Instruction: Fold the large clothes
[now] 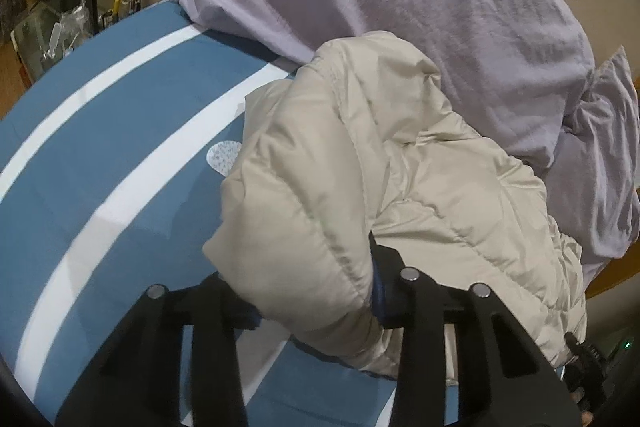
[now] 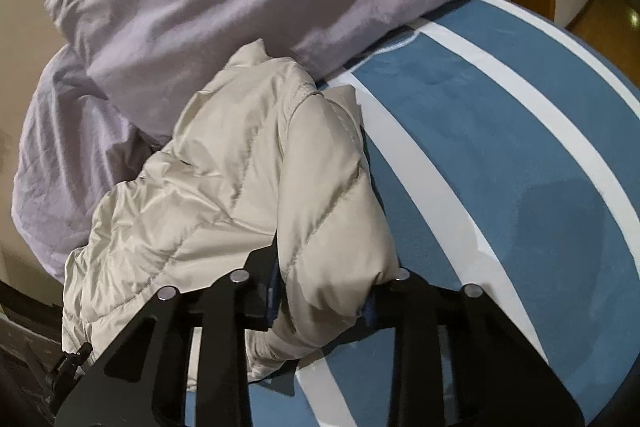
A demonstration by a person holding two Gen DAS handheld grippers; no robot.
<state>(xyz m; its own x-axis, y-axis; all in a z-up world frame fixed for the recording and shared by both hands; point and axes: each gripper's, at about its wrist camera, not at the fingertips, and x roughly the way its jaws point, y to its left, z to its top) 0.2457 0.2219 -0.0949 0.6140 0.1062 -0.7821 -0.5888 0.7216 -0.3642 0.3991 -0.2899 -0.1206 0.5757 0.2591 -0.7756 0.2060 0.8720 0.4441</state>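
At six o'clock both grippers, left (image 1: 316, 291) and right (image 2: 320, 291), pinch the jacket's (image 1: 380, 163) puffy hem; light, soft, slippery, so grip deep.

The left gripper (image 1: 316, 301) points steeply down, jaws pinched on puffy fabric; the right gripper (image 2: 324, 301) likewise, angled down and clamped.

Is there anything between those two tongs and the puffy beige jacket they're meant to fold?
Nothing visible. Both the left tongs and the right tongs already pinch a bulging fold of the jacket. The lilac pillows lie behind the jacket, touching its far edge, and the striped blue sheet beside it looks bare.
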